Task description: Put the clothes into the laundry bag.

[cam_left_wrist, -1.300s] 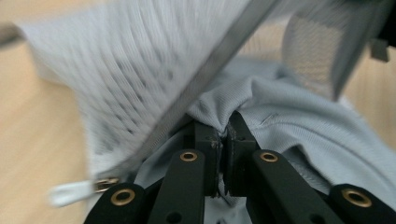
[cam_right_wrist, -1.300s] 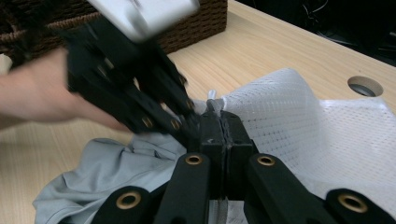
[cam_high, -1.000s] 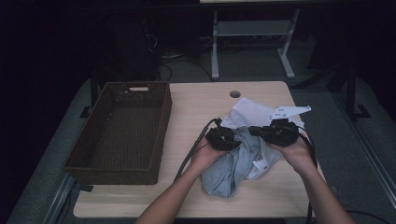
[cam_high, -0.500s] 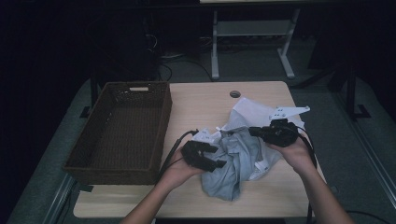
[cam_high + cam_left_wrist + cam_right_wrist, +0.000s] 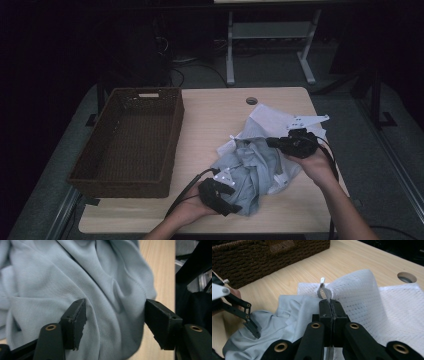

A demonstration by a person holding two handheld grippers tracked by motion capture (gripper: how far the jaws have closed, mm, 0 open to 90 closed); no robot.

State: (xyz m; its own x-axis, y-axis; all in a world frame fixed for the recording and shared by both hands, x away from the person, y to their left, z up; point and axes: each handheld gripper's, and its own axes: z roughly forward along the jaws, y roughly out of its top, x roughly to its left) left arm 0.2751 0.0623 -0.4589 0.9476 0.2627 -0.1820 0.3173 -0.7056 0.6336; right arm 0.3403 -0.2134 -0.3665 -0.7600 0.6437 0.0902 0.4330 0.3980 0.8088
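Two grippers work the grey garment [image 5: 250,170]: your right gripper [image 5: 331,307] pinches its strap at three o'clock, your left gripper [image 5: 115,315], jaws just opened, straddles a fold; the basket [image 5: 127,137] at nine o'clock waits unfilled.

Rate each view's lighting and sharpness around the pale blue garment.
High view: dim, dark surroundings, garment and basket soft yet readable. Left gripper view: bright; fabric weave crisp, the near fingertips slightly soft, right edge blurred. Right gripper view: evenly lit, white mesh sharp, shut right gripper pinching a strap.
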